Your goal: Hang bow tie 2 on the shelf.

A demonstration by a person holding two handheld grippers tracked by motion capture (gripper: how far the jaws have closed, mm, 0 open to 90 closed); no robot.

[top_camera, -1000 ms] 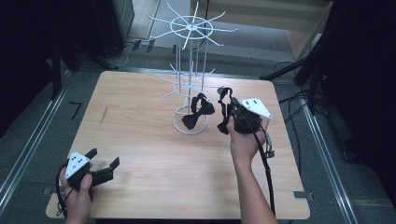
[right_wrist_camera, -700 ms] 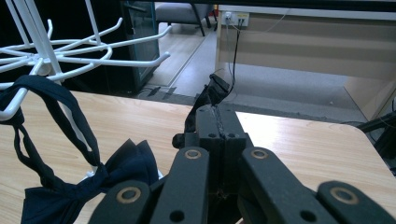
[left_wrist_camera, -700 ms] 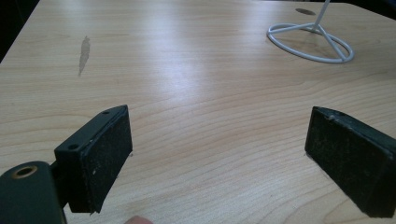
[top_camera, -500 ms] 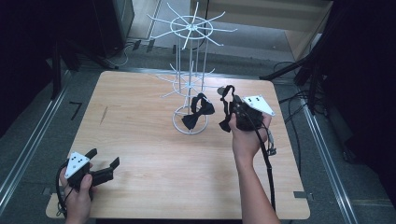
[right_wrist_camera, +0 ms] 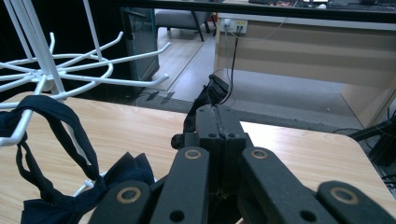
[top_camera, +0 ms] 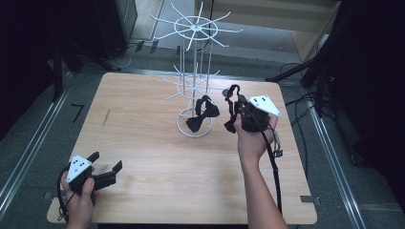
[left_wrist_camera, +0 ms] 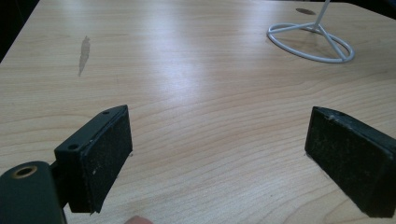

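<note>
Hanging a black fabric bow tie (top_camera: pixel 232 102) on the white wire rack (top_camera: pixel 196 76)

Right gripper (right_wrist_camera: pixel 217 122) pinches its strap; left gripper (left_wrist_camera: pixel 219 158) rests wide open, empty. Lift the loop fully over a hook before releasing.

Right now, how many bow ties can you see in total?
2: one bow tie hangs on the white wire rack; the other bow tie is clamped in the right hand-held gripper. None seems hidden.

1. Right gripper (right_wrist_camera: pixel 217 122) has its black jaws pressed together, pinching a thin black fabric strap (right_wrist_camera: pixel 210 95).
2. Dark navy bow tie (right_wrist_camera: pixel 70 186) hangs off a white wire rack (right_wrist_camera: pixel 56 70) hook, left side.
</note>
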